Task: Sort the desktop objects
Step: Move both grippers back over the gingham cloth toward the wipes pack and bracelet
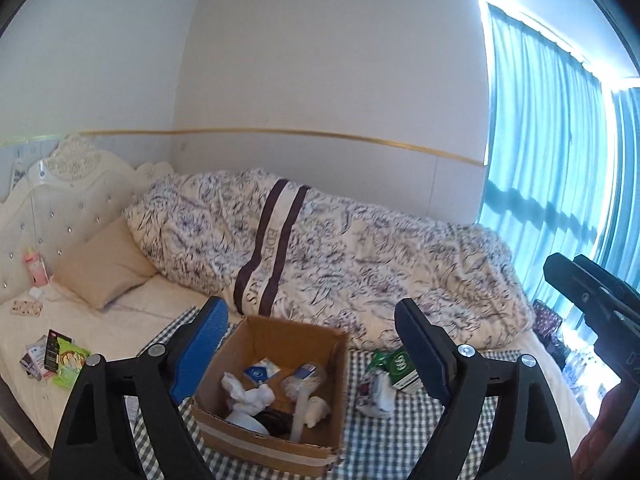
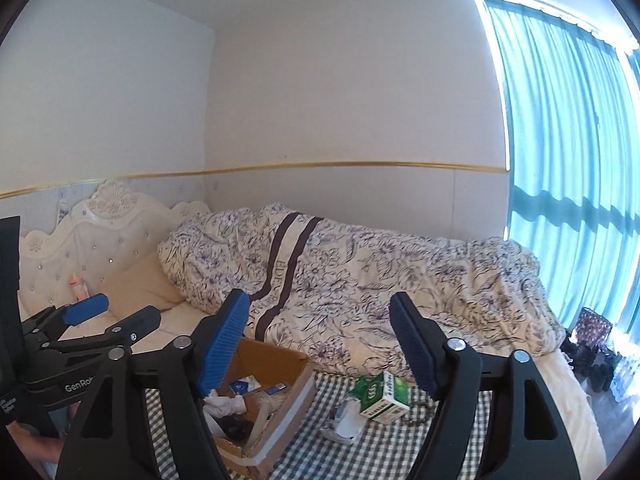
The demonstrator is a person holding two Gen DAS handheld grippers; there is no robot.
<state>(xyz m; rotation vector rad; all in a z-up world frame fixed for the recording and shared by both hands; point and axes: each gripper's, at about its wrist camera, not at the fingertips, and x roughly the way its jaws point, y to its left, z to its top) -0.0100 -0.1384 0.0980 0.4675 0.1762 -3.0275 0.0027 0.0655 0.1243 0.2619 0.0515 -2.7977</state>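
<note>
Both tools spread apart, empty — left tool (image 1: 308, 344) above the cardboard box (image 1: 280, 396) on the checked cloth (image 1: 384, 440), right tool (image 2: 320, 344) near the green carton (image 2: 384, 398) beside it.

We noted a matt corrugated cardboard box (image 1: 276, 364) on woven checked cloth (image 1: 400, 440), crumpled paper tissue (image 1: 248, 394) inside it, a glossy green carton (image 2: 386, 400), and ribbed blue gripper pads (image 1: 200, 356).

Floral duvet (image 1: 340, 248), tan pillow (image 1: 104, 264), tufted headboard (image 1: 60, 208), teal curtains (image 1: 552, 140).
</note>
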